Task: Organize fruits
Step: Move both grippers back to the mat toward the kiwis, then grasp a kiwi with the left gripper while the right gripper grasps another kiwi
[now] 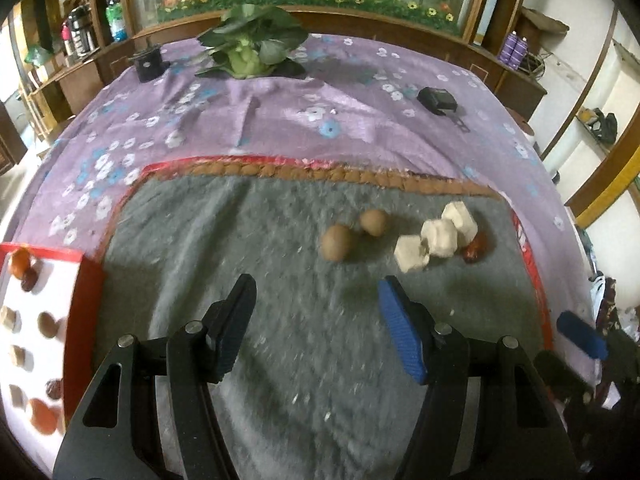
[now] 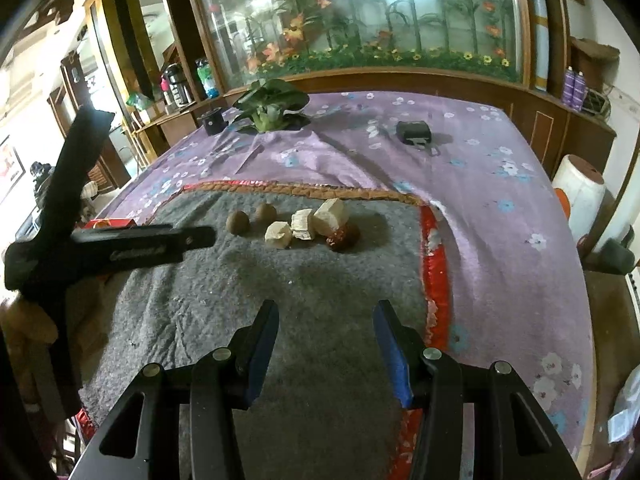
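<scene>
We hold both tools over the grey mat (image 1: 280, 280) with nothing in them: the left tool (image 1: 316, 300) stands wide open, the right tool (image 2: 326, 320) partly open, both aimed at the loose fruit so either can reach in. Two brown round fruits (image 1: 336, 242), three pale cubes (image 1: 440, 236) and a red date (image 1: 476, 250), as best we can tell through the blur, sit clustered near the mat's far edge. At left the white tray (image 1: 60, 280) already holds sorted pieces in rows
</scene>
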The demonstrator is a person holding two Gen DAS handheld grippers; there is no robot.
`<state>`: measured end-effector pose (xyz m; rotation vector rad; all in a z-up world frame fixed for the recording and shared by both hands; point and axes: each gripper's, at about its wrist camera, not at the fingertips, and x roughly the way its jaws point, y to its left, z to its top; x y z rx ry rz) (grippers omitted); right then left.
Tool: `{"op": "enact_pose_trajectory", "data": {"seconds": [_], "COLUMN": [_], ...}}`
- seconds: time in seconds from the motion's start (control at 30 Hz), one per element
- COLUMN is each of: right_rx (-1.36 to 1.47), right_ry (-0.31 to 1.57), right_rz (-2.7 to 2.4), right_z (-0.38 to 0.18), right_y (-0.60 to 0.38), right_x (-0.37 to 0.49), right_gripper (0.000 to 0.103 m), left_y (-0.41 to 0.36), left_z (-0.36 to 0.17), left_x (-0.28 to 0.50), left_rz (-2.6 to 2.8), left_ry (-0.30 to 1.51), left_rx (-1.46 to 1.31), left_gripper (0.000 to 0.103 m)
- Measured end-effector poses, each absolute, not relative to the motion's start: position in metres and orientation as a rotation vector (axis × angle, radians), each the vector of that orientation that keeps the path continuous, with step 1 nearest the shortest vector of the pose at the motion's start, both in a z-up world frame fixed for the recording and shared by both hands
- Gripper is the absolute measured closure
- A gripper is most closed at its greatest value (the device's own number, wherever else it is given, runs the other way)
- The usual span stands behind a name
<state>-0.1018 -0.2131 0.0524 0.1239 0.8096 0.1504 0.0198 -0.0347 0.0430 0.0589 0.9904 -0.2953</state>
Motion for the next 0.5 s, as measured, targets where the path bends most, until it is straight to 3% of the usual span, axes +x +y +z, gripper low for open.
{"op": "enact_pose_trajectory", "data": {"seconds": [0.33, 0.4, 0.43, 0.5], "right_rx": [0.129, 0.125, 0.12, 0.101], "right_ry": [0.825, 0.825, 0.824, 0.824], "right_rz": [0.158, 0.162, 0.169, 0.193], "right_z": [0.05, 0.051, 0.051, 0.053], "right_y": [-0.221, -0.22, -0.218, -0.212], "right_x": [-0.083, -0.081, -0.079, -0.071], "right_gripper": [0.055, 0.055, 0.055, 0.055], "left_y": [-0.052, -0.054, -0.054, -0.052], "left_z": [0.025, 0.02, 0.016, 0.016], "left_x": [0.049, 0.054, 0.056, 0.056], "left_rz": [-0.357, -0.353, -0.346, -0.345], "left_ry": [0.993, 0.987, 1.004, 0.987], "left_rx": [0.094, 0.108, 0.116, 0.113], "left_gripper": [0.039, 0.051, 0.069, 0.077]}}
